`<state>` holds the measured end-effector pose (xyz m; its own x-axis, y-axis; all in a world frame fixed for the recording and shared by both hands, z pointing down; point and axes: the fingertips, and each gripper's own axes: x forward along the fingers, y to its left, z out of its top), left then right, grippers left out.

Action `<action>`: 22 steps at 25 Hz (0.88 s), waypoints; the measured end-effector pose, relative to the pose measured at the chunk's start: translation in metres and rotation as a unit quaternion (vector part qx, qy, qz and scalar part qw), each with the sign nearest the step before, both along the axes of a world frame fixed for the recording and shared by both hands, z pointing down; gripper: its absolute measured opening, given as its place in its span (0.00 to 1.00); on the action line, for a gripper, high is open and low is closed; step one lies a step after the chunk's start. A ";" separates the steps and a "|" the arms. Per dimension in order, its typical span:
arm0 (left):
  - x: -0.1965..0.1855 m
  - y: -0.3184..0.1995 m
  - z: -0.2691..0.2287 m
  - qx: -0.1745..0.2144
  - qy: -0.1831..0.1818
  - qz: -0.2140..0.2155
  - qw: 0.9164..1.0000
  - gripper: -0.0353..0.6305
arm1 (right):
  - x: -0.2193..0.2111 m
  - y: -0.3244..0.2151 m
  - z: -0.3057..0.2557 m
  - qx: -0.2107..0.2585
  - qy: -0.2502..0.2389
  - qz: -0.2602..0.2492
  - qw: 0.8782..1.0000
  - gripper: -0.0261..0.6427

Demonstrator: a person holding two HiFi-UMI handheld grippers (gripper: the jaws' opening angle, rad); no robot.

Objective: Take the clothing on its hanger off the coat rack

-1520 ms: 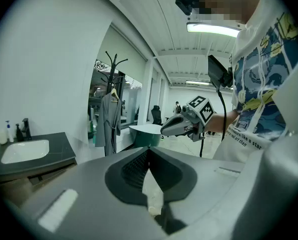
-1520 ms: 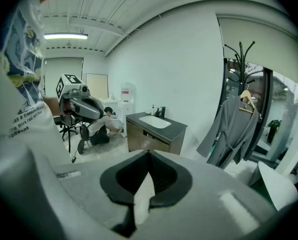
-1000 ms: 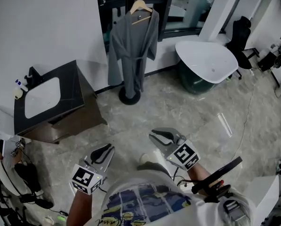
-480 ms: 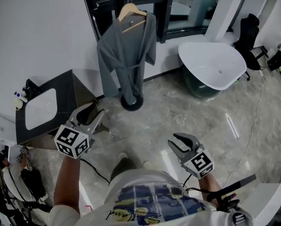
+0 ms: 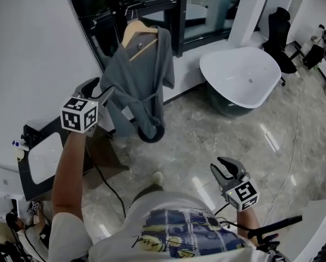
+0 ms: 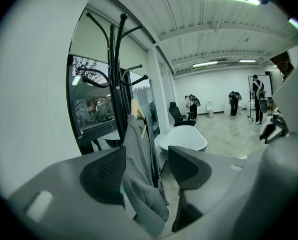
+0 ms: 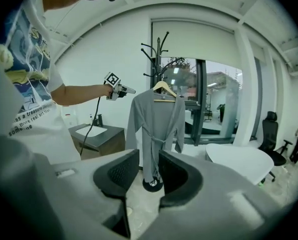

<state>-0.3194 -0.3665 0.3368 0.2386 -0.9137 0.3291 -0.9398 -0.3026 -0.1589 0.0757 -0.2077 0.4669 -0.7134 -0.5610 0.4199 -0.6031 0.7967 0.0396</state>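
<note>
A grey robe (image 5: 138,86) hangs on a wooden hanger (image 5: 136,35) from the black coat rack (image 5: 117,4), whose round base (image 5: 152,134) stands on the floor. My left gripper (image 5: 97,90) is raised at the robe's left sleeve, a little apart from it. Its jaws are opening. In the left gripper view the robe (image 6: 141,174) shows in the gap of that gripper (image 6: 146,166), and the pads do not press on it. My right gripper (image 5: 227,168) is low near my body, jaws opening and empty. From the right gripper (image 7: 149,171) the robe (image 7: 156,119) hangs far ahead.
A white bathtub (image 5: 242,75) stands right of the rack. A dark vanity with a white sink (image 5: 42,157) is at the left by the wall. A black chair (image 5: 277,34) is at the back right. Several people (image 6: 191,104) stand far off.
My left gripper has risen from beside my body up to the robe's left sleeve. The right gripper has dropped lower and to the right. Both pairs of jaws have spread wider.
</note>
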 end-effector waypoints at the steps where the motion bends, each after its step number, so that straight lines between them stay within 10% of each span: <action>1: -0.006 -0.017 -0.001 -0.007 -0.001 0.001 1.000 0.46 | -0.002 -0.006 0.000 -0.001 -0.003 0.010 1.000 0.22; 10: -0.018 -0.122 0.035 -0.114 0.042 0.073 0.990 0.49 | -0.023 -0.040 0.013 -0.011 -0.016 0.077 0.997 0.22; 15: -0.008 -0.130 0.048 -0.134 0.053 0.123 0.982 0.11 | -0.019 -0.043 0.017 -0.015 -0.020 0.113 0.993 0.22; 22: -0.003 -0.124 0.042 -0.110 0.034 0.133 0.984 0.07 | -0.022 -0.039 0.026 -0.023 -0.016 0.130 0.991 0.22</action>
